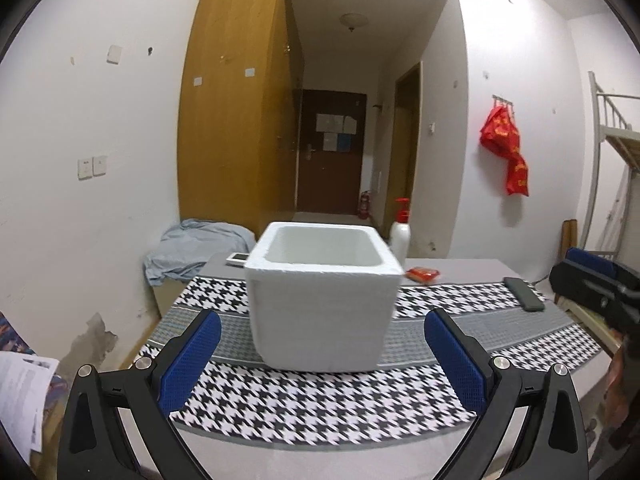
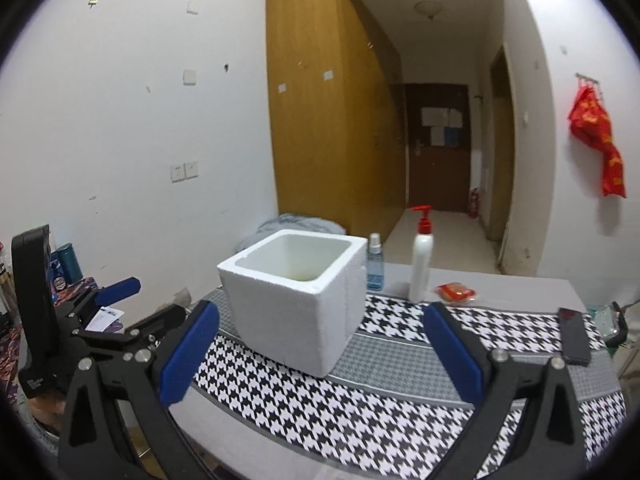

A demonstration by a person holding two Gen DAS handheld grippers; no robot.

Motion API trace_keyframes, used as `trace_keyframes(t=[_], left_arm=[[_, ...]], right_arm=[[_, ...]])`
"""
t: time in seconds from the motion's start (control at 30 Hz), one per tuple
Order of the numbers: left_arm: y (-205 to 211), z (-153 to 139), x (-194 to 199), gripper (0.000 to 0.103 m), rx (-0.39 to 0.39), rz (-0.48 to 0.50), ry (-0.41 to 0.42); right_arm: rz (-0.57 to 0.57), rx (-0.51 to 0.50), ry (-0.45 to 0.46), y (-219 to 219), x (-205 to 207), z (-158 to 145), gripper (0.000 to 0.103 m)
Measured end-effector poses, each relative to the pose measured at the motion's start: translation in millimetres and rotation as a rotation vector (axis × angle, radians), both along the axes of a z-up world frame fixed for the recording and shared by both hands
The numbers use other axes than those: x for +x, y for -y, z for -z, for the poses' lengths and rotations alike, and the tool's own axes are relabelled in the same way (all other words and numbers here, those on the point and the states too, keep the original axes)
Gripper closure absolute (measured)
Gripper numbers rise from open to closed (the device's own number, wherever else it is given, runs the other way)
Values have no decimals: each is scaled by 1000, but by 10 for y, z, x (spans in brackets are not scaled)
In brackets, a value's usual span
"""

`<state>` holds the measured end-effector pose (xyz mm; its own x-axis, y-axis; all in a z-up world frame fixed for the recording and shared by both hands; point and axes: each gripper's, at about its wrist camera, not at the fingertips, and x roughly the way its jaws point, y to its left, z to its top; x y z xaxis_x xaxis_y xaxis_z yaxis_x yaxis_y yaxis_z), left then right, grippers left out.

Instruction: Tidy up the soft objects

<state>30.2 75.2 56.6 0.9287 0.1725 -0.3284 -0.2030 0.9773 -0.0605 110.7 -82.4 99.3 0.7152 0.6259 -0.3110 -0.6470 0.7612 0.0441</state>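
Through the left wrist view, the left gripper (image 1: 322,354) is hovering low over the black-and-white houndstooth cloth (image 1: 320,404), jaws spread wide and holding nothing, levelled at the white square foam box (image 1: 320,300), which is probably standing open-topped to receive soft items. The cloth itself may be the task's soft thing.

Through the right wrist view, the right gripper (image 2: 322,354) is likewise gaping empty, angled toward the box (image 2: 296,300) from its right corner, the left one (image 2: 108,320) showing beside it.
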Motion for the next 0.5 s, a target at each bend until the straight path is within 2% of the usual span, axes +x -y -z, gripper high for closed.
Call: trace_keyframes(t=[0.5], left_arm=[[339,174,-435,1,-10,80,46]], right_arm=[[87,22,30,376,-516,348,0]])
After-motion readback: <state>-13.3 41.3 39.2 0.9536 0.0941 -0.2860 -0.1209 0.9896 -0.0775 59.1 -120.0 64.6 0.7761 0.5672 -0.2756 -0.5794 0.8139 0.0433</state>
